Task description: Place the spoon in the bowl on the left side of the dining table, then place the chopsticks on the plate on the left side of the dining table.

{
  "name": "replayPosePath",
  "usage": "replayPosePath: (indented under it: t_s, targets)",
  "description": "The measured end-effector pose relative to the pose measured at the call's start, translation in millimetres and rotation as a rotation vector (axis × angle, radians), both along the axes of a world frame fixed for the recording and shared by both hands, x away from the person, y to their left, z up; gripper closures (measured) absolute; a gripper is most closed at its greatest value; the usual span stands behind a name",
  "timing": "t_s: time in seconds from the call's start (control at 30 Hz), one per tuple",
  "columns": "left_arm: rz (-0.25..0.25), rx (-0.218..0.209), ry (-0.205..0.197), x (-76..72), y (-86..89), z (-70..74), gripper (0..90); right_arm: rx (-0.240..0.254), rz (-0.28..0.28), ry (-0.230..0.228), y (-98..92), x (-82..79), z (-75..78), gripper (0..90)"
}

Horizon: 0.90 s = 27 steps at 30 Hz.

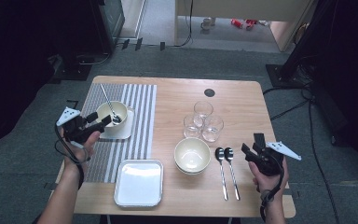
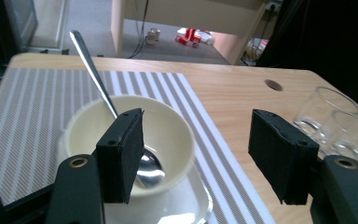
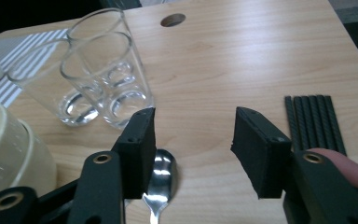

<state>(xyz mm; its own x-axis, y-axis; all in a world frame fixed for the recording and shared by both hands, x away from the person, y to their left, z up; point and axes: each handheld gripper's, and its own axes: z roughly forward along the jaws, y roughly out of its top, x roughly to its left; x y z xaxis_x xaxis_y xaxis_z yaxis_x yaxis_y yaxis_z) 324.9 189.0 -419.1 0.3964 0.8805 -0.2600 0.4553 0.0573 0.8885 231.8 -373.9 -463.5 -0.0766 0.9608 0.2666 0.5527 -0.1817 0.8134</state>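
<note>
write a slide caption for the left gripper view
Open left hand-held gripper facing a cream bowl holding a spoon on a striped mat.

A cream bowl [image 1: 112, 115] stands upright on a small white square plate [image 1: 127, 131] at the left of centre in the high view, on a grey striped placemat. A metal spoon [image 1: 109, 103] rests inside it, head down at the bottom and the handle leaning out over the far rim toward the upper left. Right of centre, two more spoons [image 1: 227, 168] lie flat, side by side on the wooden surface, heads pointing up the frame.
</note>
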Motion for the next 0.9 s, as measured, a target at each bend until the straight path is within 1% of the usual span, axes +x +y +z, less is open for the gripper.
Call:
replayPosePath:
  t_s: [0.03,0.13,0.2,0.27,0.33,0.43,0.5,0.53,0.73,0.8,0.9]
  targets:
    - [-0.014,-0.003,0.004,-3.9,-3.0,-3.0,35.9,-0.005,-0.002,0.009,-2.3,-1.6,-2.8,50.7]
    - [-0.06,0.016,0.02,-10.8,-8.4,-11.0,36.8,-0.053,0.002,0.038,-8.1,-5.3,-10.2,50.8]
    - [-0.059,0.001,0.024,-15.5,-7.6,-14.8,37.6,-0.061,0.01,0.057,-12.7,-6.7,-15.0,51.0]
    - [-0.054,-0.018,0.026,-20.6,-7.0,-19.2,37.8,-0.074,-0.001,0.073,-16.7,-7.2,-19.9,51.5]
    - [-0.066,-0.003,0.041,-23.9,-9.7,-23.3,37.5,-0.066,-0.008,0.085,-20.0,-7.4,-22.6,52.4]
    - [-0.096,-0.026,0.058,-29.4,-14.7,-29.2,37.4,-0.069,-0.013,0.086,-21.7,-7.5,-23.6,55.3]
    - [-0.113,-0.013,0.064,-32.2,-21.7,-33.1,37.4,-0.061,-0.015,0.085,-22.6,-7.7,-23.4,57.8]
    - [-0.127,-0.014,0.069,-33.3,-25.5,-34.6,37.4,-0.061,-0.015,0.083,-23.0,-7.9,-23.3,58.1]
    - [-0.194,0.017,0.077,-37.2,-46.3,-39.3,37.4,-0.047,-0.029,0.082,-30.5,-9.8,-22.9,60.2]
    - [-0.202,0.025,0.082,-37.8,-49.2,-41.4,37.4,-0.049,-0.039,0.083,-33.3,-10.4,-23.5,60.2]
    - [-0.206,0.025,0.087,-38.8,-51.7,-43.7,37.5,-0.051,-0.041,0.078,-36.9,-11.5,-23.0,61.9]
